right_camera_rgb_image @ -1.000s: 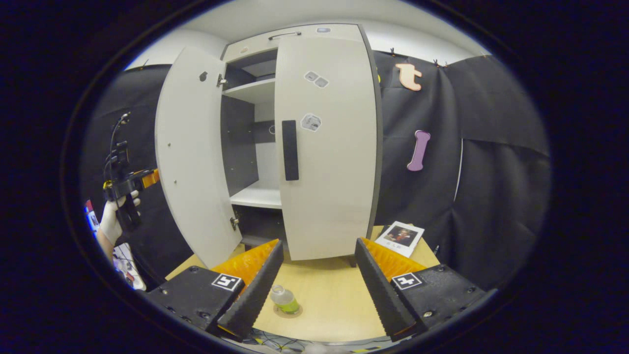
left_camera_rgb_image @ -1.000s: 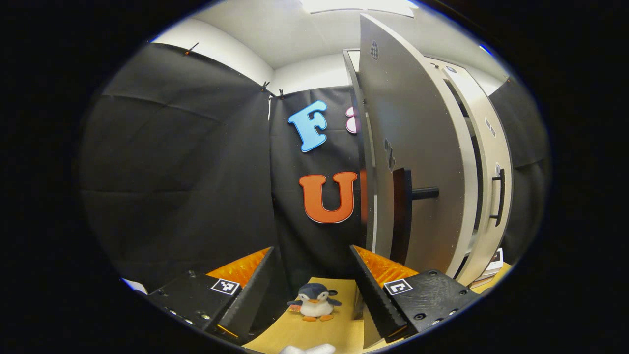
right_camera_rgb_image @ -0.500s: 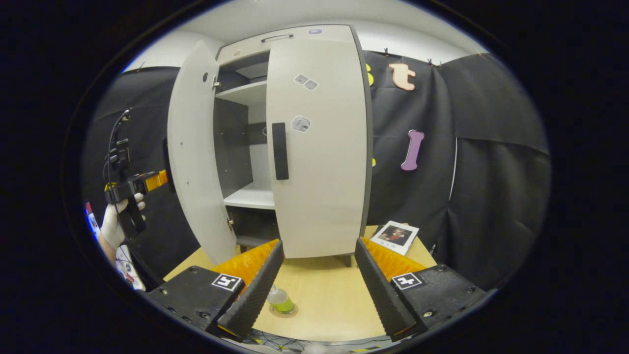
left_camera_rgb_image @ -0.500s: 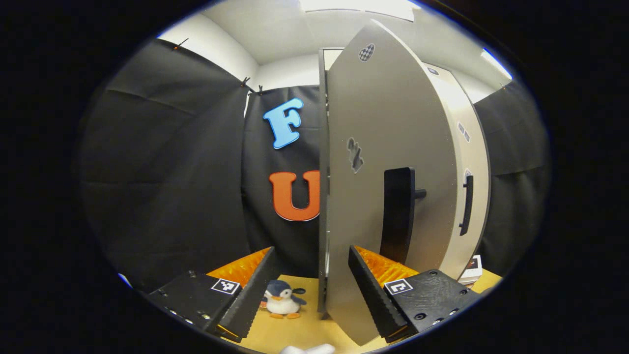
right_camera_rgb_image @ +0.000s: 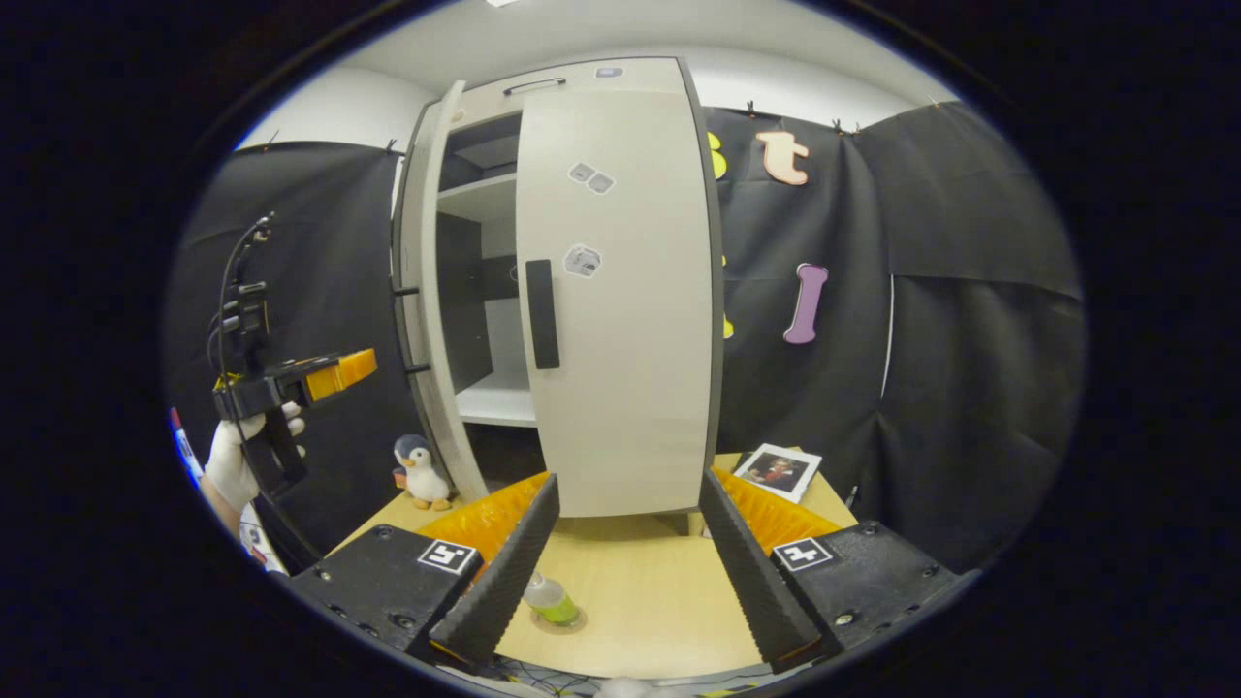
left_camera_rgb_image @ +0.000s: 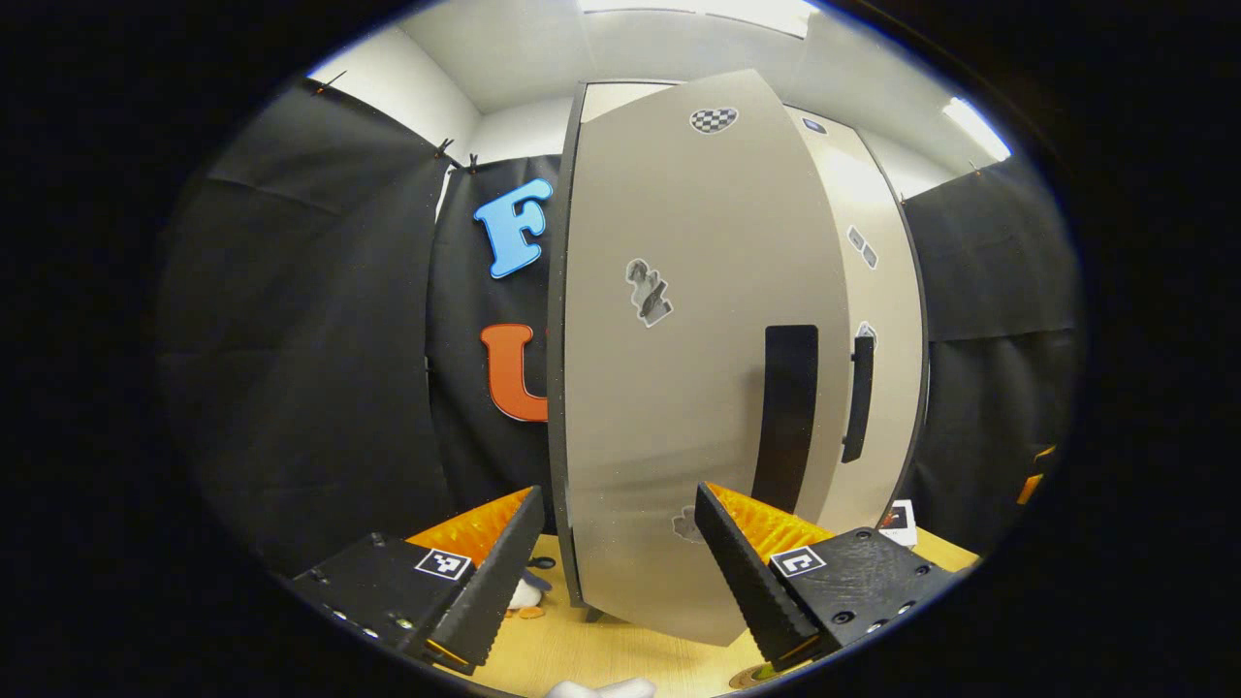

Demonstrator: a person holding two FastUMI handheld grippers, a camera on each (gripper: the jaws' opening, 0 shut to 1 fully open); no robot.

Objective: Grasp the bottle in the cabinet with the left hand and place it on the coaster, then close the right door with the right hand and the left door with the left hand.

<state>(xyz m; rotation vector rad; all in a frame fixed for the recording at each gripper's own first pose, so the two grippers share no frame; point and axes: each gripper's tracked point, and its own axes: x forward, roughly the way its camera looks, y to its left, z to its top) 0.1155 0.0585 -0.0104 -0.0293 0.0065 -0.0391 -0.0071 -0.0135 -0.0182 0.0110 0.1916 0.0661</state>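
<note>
Two tongs stand spread and empty: the left tongs (right_camera_rgb_image: 334, 373), held in a gloved hand (right_camera_rgb_image: 233, 460), sit beside the part-open left door (right_camera_rgb_image: 422, 320), a toy penguin (right_camera_rgb_image: 422, 472) below, then the bottle (right_camera_rgb_image: 551, 599) apparently on its coaster (right_camera_rgb_image: 572, 620) on the tabletop (right_camera_rgb_image: 640, 601), and the right tongs (right_camera_rgb_image: 625, 572) before the shut right door (right_camera_rgb_image: 620, 310).

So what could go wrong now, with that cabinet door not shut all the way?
1. The left door is still ajar, and the left hand-held gripper, held in a gloved hand, sits apart from it with fingers open. If nothing pushes further, the door might stay open.
2. The penguin toy stands close by the door's foot. A clumsy push might knock it over.
3. The bottle on the coaster looks clear of the doors, so it's probably safe.
</note>
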